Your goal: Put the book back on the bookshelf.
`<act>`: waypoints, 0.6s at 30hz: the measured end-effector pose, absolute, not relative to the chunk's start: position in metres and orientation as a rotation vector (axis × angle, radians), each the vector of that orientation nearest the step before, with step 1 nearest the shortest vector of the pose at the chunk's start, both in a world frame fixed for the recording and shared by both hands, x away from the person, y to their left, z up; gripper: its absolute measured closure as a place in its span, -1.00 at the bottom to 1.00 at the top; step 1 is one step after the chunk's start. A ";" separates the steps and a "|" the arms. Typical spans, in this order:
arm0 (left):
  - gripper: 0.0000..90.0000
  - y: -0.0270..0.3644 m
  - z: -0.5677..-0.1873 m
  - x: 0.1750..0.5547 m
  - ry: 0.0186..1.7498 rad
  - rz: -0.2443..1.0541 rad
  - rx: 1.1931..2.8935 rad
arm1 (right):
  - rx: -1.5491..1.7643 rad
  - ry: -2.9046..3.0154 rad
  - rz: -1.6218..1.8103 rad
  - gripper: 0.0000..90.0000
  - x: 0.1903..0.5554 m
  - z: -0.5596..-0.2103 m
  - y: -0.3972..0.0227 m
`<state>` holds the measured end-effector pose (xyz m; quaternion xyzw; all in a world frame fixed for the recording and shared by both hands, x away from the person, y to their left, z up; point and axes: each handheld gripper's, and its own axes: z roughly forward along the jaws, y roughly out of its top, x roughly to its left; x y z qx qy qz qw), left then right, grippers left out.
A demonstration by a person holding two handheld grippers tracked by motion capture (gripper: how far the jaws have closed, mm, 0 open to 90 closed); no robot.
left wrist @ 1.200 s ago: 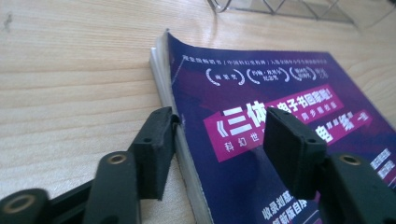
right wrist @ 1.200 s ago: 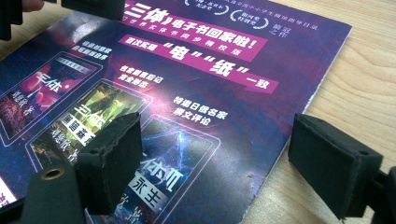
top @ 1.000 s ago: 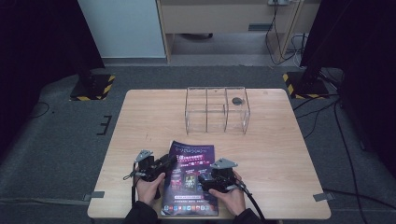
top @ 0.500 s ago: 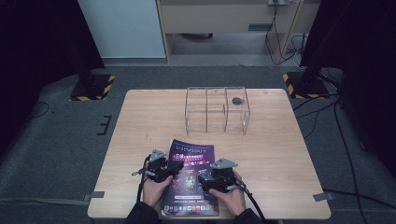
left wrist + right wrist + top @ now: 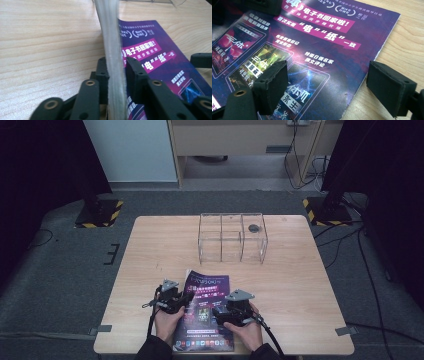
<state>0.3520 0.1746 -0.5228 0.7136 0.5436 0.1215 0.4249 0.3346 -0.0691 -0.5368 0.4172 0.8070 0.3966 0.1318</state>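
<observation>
A purple magazine [image 5: 206, 289] lies flat near the table's front edge, and its cover [image 5: 312, 37] carries white and pink print. My left gripper [image 5: 186, 297] is at the magazine's left edge. In the left gripper view this gripper [image 5: 117, 65] is shut on a lifted stack of pale page edges [image 5: 110, 47], which stands upright between the jaws. My right gripper [image 5: 218, 313] is over the lower right part of the cover. Seen in the right gripper view, it [image 5: 329, 77] is open: one jaw hangs above the cover, the other beyond the magazine's right edge over the wood.
A clear box with compartments [image 5: 232, 239] stands at the table's far middle, with a small dark round object [image 5: 254, 227] at its back right. Bare wooden tabletop [image 5: 310, 280] spreads to both sides of the magazine. Black stands with striped bases [image 5: 97, 215] flank the table.
My left gripper has moved right to the magazine's left edge and now grips the raised pages. The right gripper has stayed where it was over the cover.
</observation>
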 end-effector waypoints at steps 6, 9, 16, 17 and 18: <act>0.79 0.171 -0.516 0.348 1.334 0.332 1.784 | 1.214 2.346 1.154 -0.61 0.335 -0.537 -0.070; 0.81 0.171 -0.514 0.347 1.333 0.329 1.774 | 1.207 2.352 1.158 -0.61 0.335 -0.537 -0.071; 0.82 0.171 -0.506 0.343 1.298 0.317 1.737 | 1.199 2.345 1.181 -0.66 0.335 -0.533 -0.077; 0.82 0.171 -0.505 0.342 1.293 0.319 1.733 | 1.193 2.336 1.191 -0.66 0.335 -0.532 -0.078; 0.82 0.171 -0.504 0.341 1.286 0.322 1.731 | 1.193 2.332 1.198 -0.67 0.335 -0.531 -0.079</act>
